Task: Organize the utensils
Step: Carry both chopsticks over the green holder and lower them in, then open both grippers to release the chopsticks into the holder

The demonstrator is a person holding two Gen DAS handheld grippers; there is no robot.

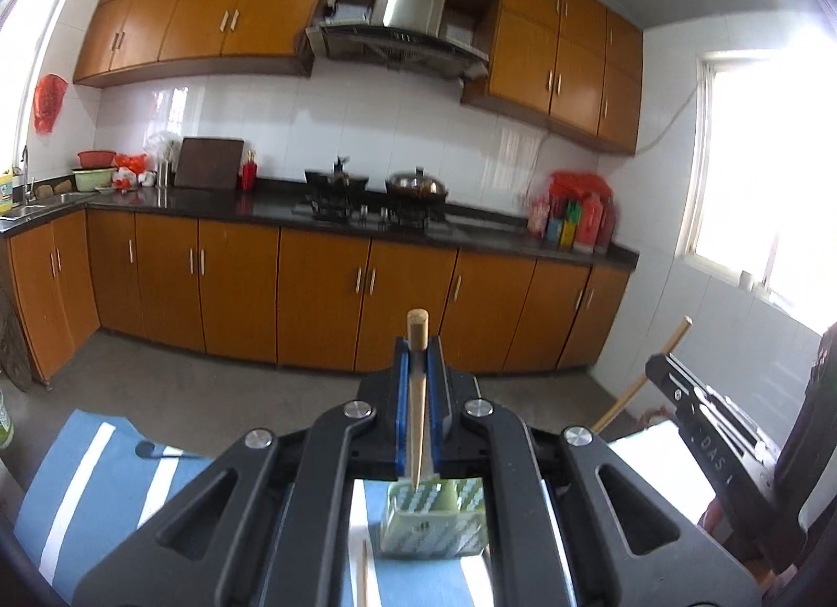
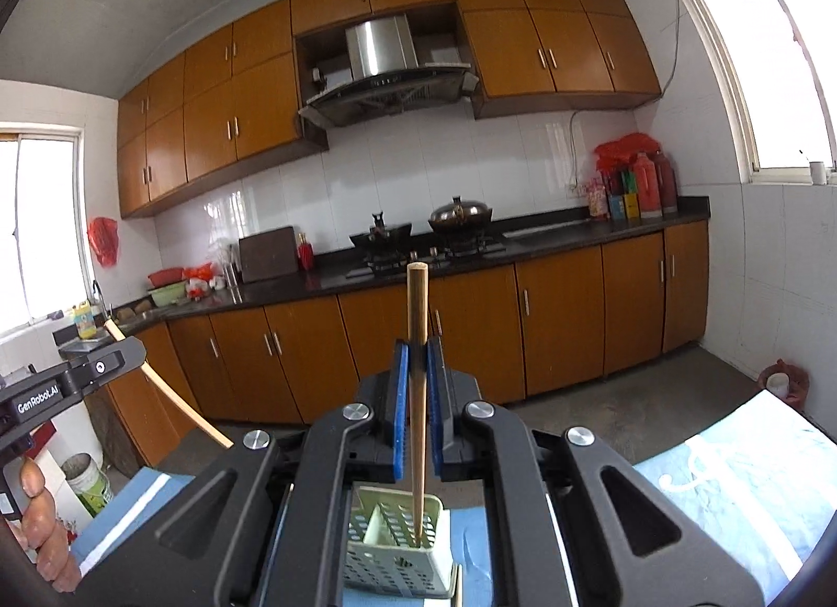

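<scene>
My left gripper (image 1: 417, 345) is shut on a wooden chopstick (image 1: 417, 387), held upright with its tip just above the pale green perforated utensil holder (image 1: 434, 523). My right gripper (image 2: 417, 350) is shut on another wooden chopstick (image 2: 417, 397), whose tip is inside the utensil holder (image 2: 397, 549). The right gripper with its chopstick shows in the left wrist view (image 1: 680, 387); the left gripper shows in the right wrist view (image 2: 94, 366). A third chopstick (image 1: 363, 575) lies on the blue striped cloth (image 1: 89, 481) beside the holder.
A dark spoon-like utensil (image 1: 157, 451) lies on the cloth at the left. Orange kitchen cabinets (image 1: 324, 303), a dark counter with a stove (image 1: 376, 209) and pots stand across the floor. A paint bucket (image 2: 91, 486) stands at the left.
</scene>
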